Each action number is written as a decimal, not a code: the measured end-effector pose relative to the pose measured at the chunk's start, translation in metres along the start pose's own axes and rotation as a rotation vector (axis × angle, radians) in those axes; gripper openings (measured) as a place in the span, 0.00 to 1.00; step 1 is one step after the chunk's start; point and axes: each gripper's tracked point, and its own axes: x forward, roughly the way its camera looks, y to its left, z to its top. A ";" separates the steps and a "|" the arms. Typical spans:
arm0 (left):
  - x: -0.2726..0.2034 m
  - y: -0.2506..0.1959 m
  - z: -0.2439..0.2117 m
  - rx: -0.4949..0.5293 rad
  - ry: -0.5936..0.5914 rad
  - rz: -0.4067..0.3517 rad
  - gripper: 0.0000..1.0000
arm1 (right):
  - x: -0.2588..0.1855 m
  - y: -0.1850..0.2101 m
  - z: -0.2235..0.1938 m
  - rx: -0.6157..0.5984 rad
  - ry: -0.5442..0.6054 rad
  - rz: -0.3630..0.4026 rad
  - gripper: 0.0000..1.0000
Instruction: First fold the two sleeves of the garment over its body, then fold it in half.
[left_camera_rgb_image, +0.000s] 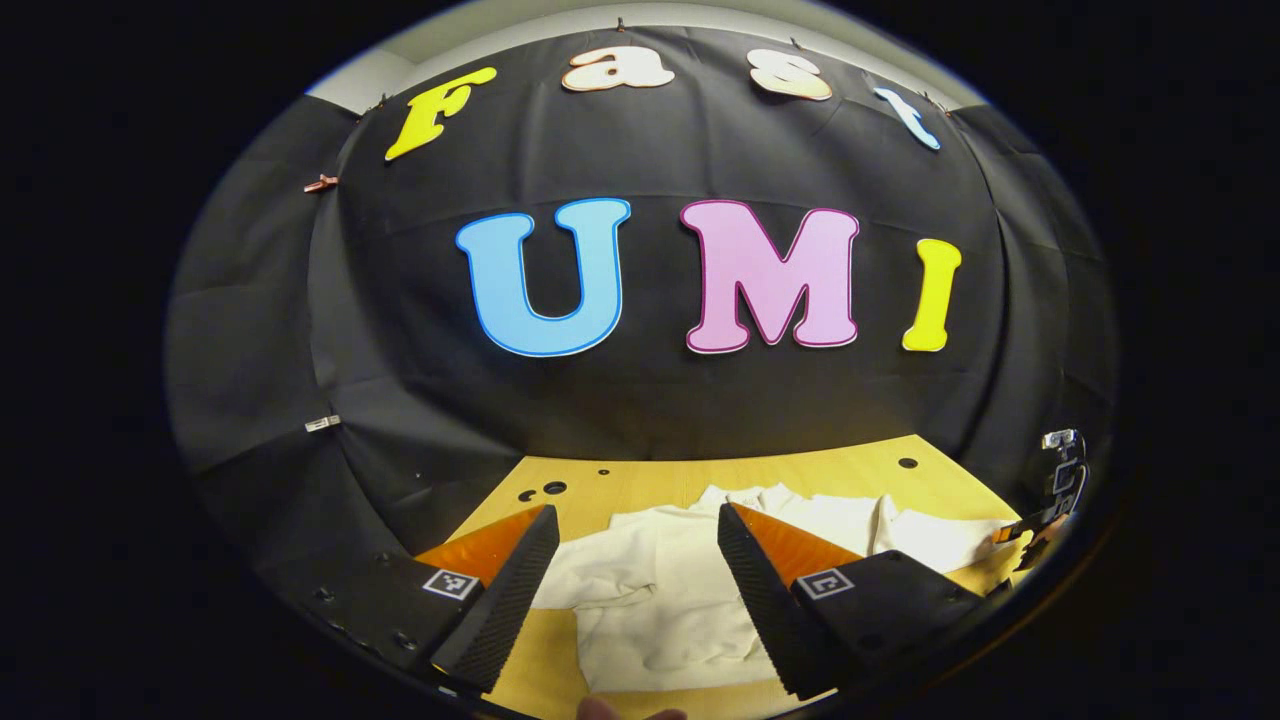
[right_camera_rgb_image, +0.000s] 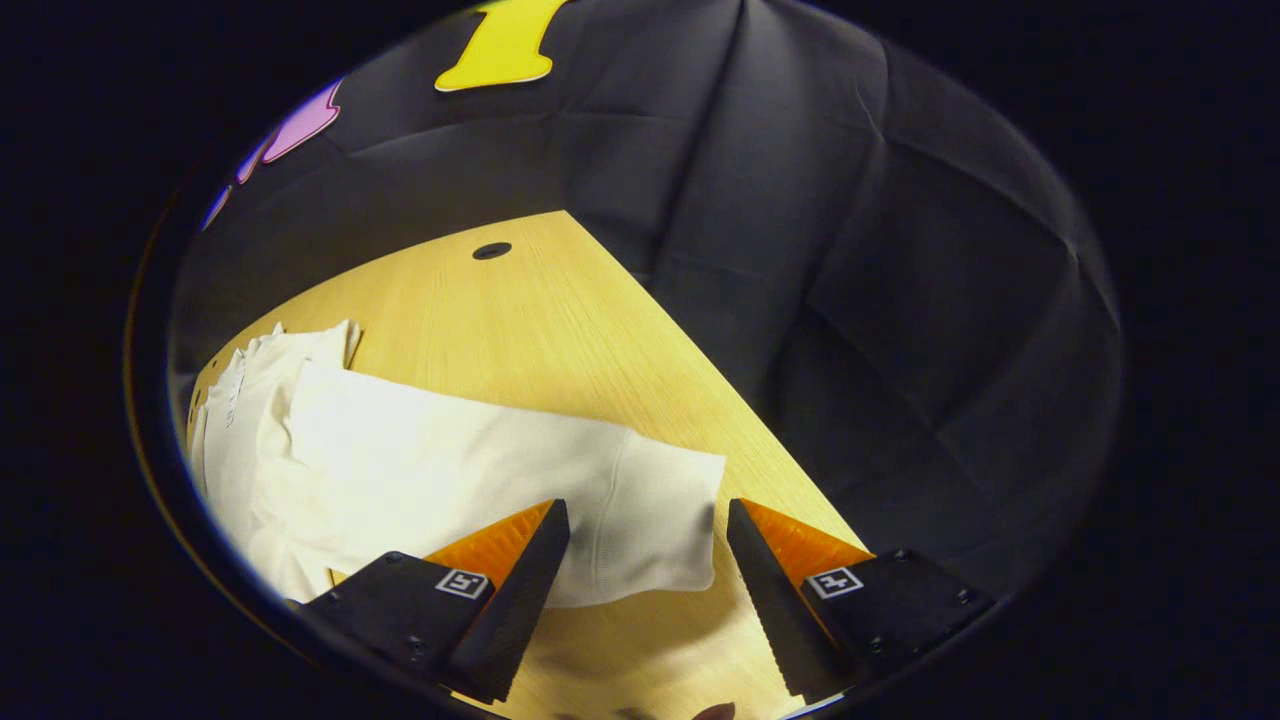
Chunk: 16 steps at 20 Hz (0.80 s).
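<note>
Garment (left_camera_rgb_image: 660, 590), cream-white and long-sleeved, lies spread on the wooden desk (left_camera_rgb_image: 640, 480) in front of the black cloth wall. In the left gripper view the left hand-held gripper (left_camera_rgb_image: 636, 600) hangs above the near part of the cloth with its fingers wide apart and nothing between them; whether the tips touch the fabric cannot be told. The garment's lower edge runs behind the two fingers, and its near hem is partly cut off by them. One sleeve stretches toward the right edge of this view, where the other hand-held gripper shows small, dark and distorted at the rim, too blurred to judge its opening from here.

In the right gripper view the right hand-held gripper (right_camera_rgb_image: 648, 570) is also spread wide, holding nothing, above the cuff end of a sleeve (right_camera_rgb_image: 560, 500) that lies flat and extended across the desk (right_camera_rgb_image: 520, 300). The cuff's end sits between the fingers' lines; the left finger overlaps the sleeve's lower edge. The garment's body (right_camera_rgb_image: 250, 420) is pushed to the left rim and cut off there, its collar region wrinkled and hard to make out. Both sleeves lie unfolded.
</note>
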 end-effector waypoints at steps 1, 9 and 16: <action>0.000 0.000 0.001 0.001 0.001 0.003 0.99 | -0.001 0.002 0.000 0.050 -0.005 0.018 0.98; 0.004 0.008 -0.002 0.000 0.007 0.001 0.97 | -0.004 0.023 -0.003 0.091 0.017 0.080 0.17; 0.014 0.028 -0.008 -0.012 0.004 -0.017 0.97 | -0.026 0.033 0.005 0.168 -0.032 0.087 0.12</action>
